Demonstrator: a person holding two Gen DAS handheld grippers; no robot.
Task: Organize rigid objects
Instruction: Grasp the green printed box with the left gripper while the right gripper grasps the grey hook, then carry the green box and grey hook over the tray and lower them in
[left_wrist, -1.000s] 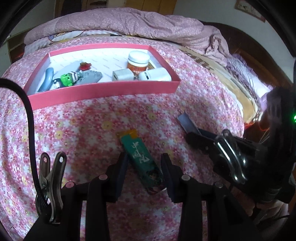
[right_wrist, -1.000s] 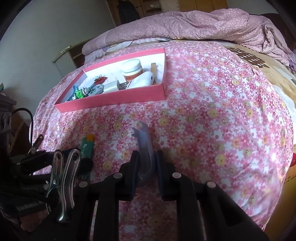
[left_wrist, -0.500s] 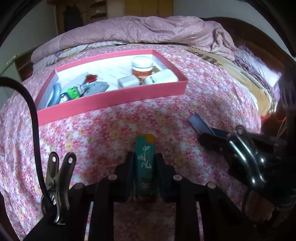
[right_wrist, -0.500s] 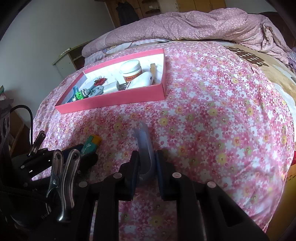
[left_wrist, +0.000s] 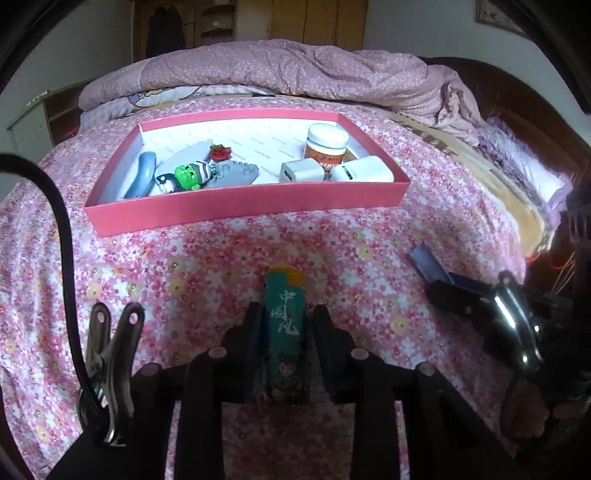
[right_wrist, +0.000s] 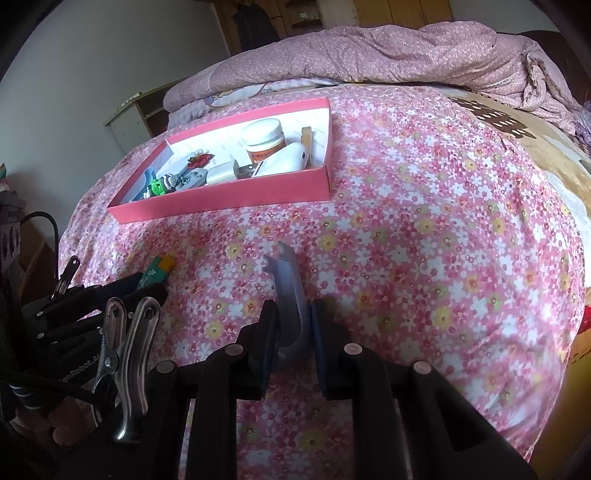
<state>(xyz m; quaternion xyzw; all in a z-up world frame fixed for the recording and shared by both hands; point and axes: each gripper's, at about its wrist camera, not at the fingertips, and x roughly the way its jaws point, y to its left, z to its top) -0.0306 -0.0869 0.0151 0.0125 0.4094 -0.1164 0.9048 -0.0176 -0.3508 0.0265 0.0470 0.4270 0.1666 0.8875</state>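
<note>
Right now your left gripper (left_wrist: 284, 332) has the green lighter (left_wrist: 285, 325) between its jaws, and those jaws are opening: the left pad sits against the lighter's side while a slim gap shows at the right one. The lighter points away from you toward the far side, its orange cap (left_wrist: 286, 274) at the far end, just above the flowered bedspread (left_wrist: 221, 258).

Your right gripper (right_wrist: 293, 328) is clenched on a pale blue curved plastic piece (right_wrist: 290, 288), whose notched tip sticks out past the fingertips toward the far side. From the left wrist view that same gripper sits at the right, with the blue piece jutting up and left from it.

Farther off on the bed lies the pink tray (left_wrist: 240, 206), well apart from both grippers. Inside it, at the left, you have a blue handle-like item (left_wrist: 142, 175), a green toy figure (left_wrist: 188, 176) and a small red charm (left_wrist: 220, 151); at the right, a white-capped orange jar (left_wrist: 327, 146), a white charger cube (left_wrist: 301, 171) and a white oblong device (left_wrist: 364, 170). A rumpled pink quilt (left_wrist: 295, 70) is heaped along the far edge of the bed.
</note>
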